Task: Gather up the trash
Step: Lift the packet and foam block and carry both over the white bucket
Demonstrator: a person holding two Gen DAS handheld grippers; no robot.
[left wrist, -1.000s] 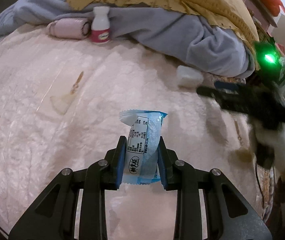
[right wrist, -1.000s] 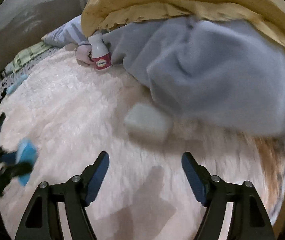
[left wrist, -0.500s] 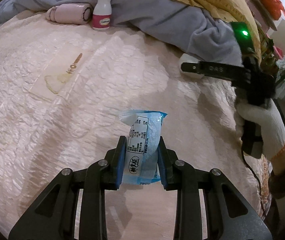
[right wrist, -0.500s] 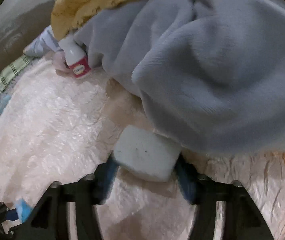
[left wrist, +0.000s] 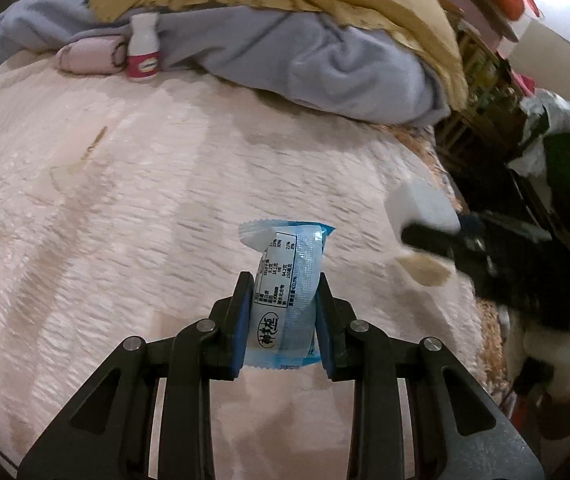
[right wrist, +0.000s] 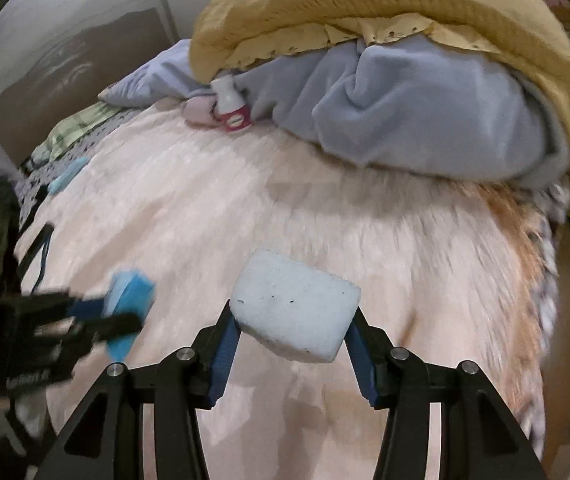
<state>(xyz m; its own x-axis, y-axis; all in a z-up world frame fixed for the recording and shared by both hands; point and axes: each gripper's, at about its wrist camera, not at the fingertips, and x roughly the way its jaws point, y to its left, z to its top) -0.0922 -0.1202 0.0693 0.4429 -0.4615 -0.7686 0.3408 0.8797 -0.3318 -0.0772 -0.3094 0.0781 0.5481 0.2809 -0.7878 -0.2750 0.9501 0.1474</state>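
a: which step is this?

b: both pieces of trash look picked up. the left gripper [left wrist: 283, 314] is clamped narrow on the blue snack wrapper [left wrist: 287, 292], lifted clear of the pink bedspread [left wrist: 125, 208]. the right gripper [right wrist: 291, 334] has just been closing, and its pads now pinch the white foam block [right wrist: 295, 306], held above the bed near its right edge.

a: so what does the next move call for?

b: likely carrying both to a bin, with each grip kept firm. no bin shows clearly; something dark with white plastic sits far right in the left view, too blurred to name.

a: anything else around?

b: a small white bottle with a red label [left wrist: 143, 50] stands at the far side, touching a pink roll [left wrist: 87, 55], just beside the grey blanket [right wrist: 425, 120] under a yellow quilt [right wrist: 365, 4]. a clear wrapper [left wrist: 81, 160] lies flat at left. nothing blocks the way; the two grippers are near each other.
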